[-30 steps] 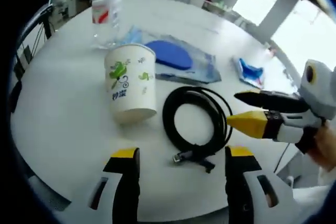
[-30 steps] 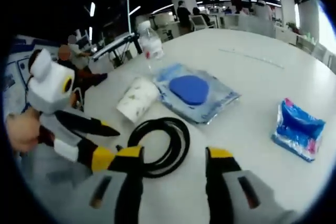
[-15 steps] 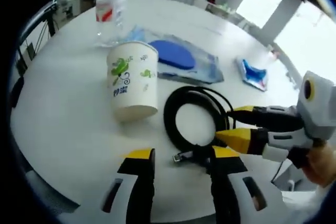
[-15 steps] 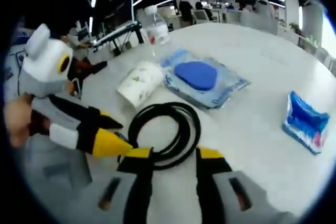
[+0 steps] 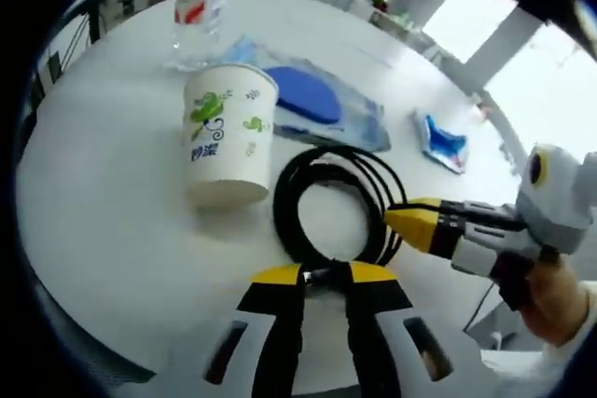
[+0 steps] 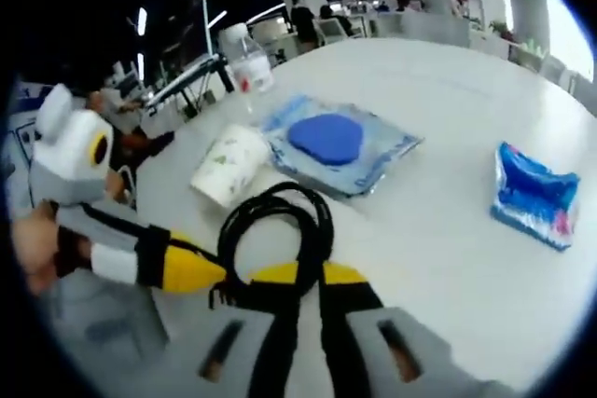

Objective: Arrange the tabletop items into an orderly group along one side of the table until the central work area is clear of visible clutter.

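A coiled black cable (image 5: 328, 202) lies on the white table (image 5: 103, 193) in front of both grippers. My left gripper (image 5: 326, 274) is shut on the cable's near end with its plug. My right gripper (image 5: 403, 219) comes in from the right and is pinched on the coil's right side. In the right gripper view the right gripper (image 6: 308, 274) is closed on the coil's near edge (image 6: 270, 230), with the left gripper (image 6: 210, 274) beside it. A paper cup (image 5: 227, 146) stands upright just left of the coil.
A water bottle (image 5: 198, 16) stands beyond the cup. A blue pad in a clear bag (image 5: 303, 95) lies behind the coil, and a blue tissue packet (image 5: 441, 137) sits farther right. Chairs and desks (image 6: 196, 72) stand past the table's rim.
Both grippers went from open to shut while moving in onto the cable. The left closed on its plug end, the right on the coil's side. The cup, bottle and packets stayed put.
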{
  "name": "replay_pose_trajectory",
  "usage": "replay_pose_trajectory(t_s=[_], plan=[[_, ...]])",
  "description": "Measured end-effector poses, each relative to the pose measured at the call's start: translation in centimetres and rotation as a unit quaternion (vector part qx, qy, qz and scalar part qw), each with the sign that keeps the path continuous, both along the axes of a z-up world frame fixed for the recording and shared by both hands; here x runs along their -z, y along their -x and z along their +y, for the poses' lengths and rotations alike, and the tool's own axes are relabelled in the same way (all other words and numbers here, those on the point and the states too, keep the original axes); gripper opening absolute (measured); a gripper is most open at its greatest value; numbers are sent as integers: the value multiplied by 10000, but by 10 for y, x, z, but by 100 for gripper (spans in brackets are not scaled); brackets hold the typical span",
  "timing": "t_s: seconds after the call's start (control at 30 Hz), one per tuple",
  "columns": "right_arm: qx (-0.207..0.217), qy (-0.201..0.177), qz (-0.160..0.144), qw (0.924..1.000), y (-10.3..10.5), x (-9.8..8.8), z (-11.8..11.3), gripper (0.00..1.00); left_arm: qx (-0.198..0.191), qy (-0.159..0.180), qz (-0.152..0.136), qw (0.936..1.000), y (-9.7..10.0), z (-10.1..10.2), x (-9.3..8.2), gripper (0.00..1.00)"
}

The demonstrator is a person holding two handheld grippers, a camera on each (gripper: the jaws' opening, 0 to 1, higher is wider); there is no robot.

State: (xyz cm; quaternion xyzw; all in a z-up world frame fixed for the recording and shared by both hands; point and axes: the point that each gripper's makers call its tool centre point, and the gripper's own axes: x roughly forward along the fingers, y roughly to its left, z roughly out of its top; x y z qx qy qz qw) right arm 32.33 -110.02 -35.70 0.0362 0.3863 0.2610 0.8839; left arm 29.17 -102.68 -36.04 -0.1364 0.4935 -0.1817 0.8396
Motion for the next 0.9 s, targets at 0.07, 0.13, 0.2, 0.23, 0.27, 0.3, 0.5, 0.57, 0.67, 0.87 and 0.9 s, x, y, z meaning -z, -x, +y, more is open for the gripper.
replay_pose_trajectory(t_s=[0.07,0.13,0.2,0.23,0.27,0.3,0.5,0.57,0.67,0.87,0.9], plan=[[34,-64,-30,10000,0,-4,2,2,61,-30,-12,10000,2,-1,1,11],[63,-112,-64,9999,-1,-7,3,1,19,15,11,10000,4,-2,0,11],[181,-204,-85,9996,-3,-11,3,0,49,48,-3,10000,6,-4,-3,10],[219,-230,-85,9995,-4,-12,2,0,58,58,-19,10000,6,-5,-5,10],[267,-258,-83,9993,-4,-13,1,0,76,82,-54,9999,5,-7,-8,9],[310,-289,-92,9991,-5,-13,-1,0,88,86,-65,9999,5,-7,-8,9],[552,-439,-123,9974,-8,-20,-11,0,288,46,-224,9993,1,-15,-17,9],[606,-477,-132,9969,-8,-23,-13,0,324,50,-259,9991,0,-18,-20,9],[679,-514,-189,9962,-8,-27,-19,0,378,68,-315,9988,-1,-22,-23,9],[846,-562,-238,9945,-5,-33,-29,0,538,60,-397,9977,0,-33,-28,9],[869,-568,-243,9943,-5,-33,-30,0,552,63,-407,9976,0,-34,-29,9]])
